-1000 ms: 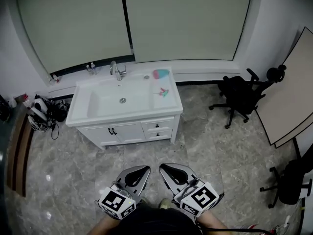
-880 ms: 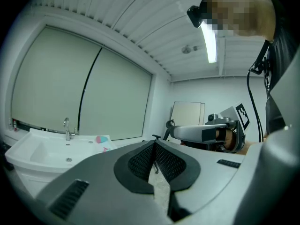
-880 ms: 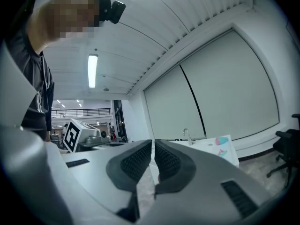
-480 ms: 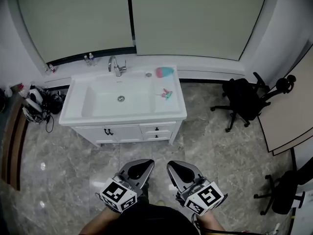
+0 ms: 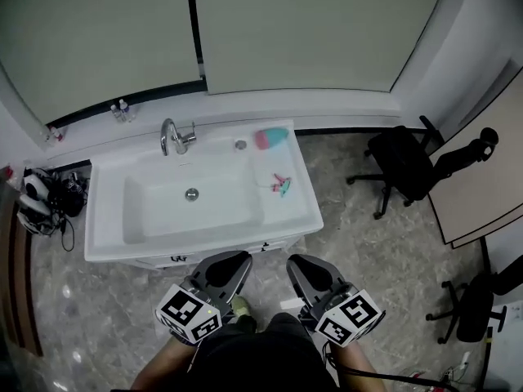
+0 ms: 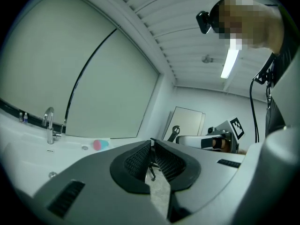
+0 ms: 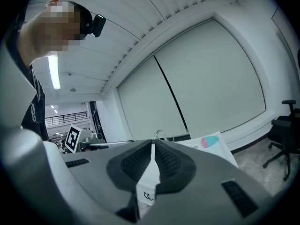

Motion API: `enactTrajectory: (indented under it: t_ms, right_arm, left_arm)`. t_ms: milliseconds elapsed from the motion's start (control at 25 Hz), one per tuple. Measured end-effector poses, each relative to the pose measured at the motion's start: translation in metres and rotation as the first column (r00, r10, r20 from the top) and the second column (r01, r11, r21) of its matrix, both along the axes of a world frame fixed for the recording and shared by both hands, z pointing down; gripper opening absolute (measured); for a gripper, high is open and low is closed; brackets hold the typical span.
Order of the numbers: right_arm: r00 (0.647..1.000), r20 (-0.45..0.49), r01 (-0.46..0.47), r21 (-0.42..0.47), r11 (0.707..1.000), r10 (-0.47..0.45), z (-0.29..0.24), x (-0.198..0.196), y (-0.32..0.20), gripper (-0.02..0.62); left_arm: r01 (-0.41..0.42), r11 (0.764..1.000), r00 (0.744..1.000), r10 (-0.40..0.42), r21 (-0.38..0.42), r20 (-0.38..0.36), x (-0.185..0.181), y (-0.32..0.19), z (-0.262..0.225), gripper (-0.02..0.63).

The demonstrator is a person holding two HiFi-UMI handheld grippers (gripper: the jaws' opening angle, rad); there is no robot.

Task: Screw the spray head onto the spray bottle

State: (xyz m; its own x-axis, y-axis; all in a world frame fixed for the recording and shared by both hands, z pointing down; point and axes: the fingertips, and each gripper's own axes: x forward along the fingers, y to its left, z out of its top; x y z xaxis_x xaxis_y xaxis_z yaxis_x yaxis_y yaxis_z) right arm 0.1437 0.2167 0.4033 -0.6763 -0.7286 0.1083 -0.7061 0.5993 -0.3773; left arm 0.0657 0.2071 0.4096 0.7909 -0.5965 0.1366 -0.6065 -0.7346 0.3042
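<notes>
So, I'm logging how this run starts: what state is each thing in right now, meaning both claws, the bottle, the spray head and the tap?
Left claw: shut, nothing in it.
Right claw: shut, nothing in it.
Spray bottle: lying on its side on the counter, no head on it.
Spray head: lying loose on the counter, apart from the bottle.
Tap: no water seen running.
</notes>
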Motion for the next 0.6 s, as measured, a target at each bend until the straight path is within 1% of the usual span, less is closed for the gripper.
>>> enactTrajectory:
  t_ms: [80,200,320,440,600]
  right_arm:
    - [1.0,-0.002,-0.013,-0.034,0.999,0.013,0.012,-0.007,-0.029,0.002]
    - [1.0,-0.005,-0.03,-0.067,0.997,0.029,0.025,-0.007,-0.078,0.002]
    - [0.999,0.017,-0.043,-0.084,0.996,0.045,0.038,-0.002,-0.131,0.002]
    - [0.999,0.032,-0.033,-0.095,0.995,0.036,0.046,0.003,-0.186,0.002]
    - [0.999,0.035,-0.018,-0.114,0.993,0.023,0.056,0.007,-0.258,0.002]
  left_arm:
    - [-0.009,0.999,1.0,0.009,-0.031,-0.004,-0.005,-0.035,0.012,0.005]
    - [-0.036,0.997,0.999,0.036,-0.062,-0.003,-0.002,-0.083,0.026,0.005]
    - [-0.058,0.996,0.998,0.059,-0.068,0.018,0.009,-0.135,0.036,0.005]
    - [-0.07,0.995,0.996,0.074,-0.078,0.045,0.021,-0.188,0.04,0.005]
    - [-0.063,0.994,0.994,0.071,-0.09,0.083,0.027,-0.261,0.046,0.005]
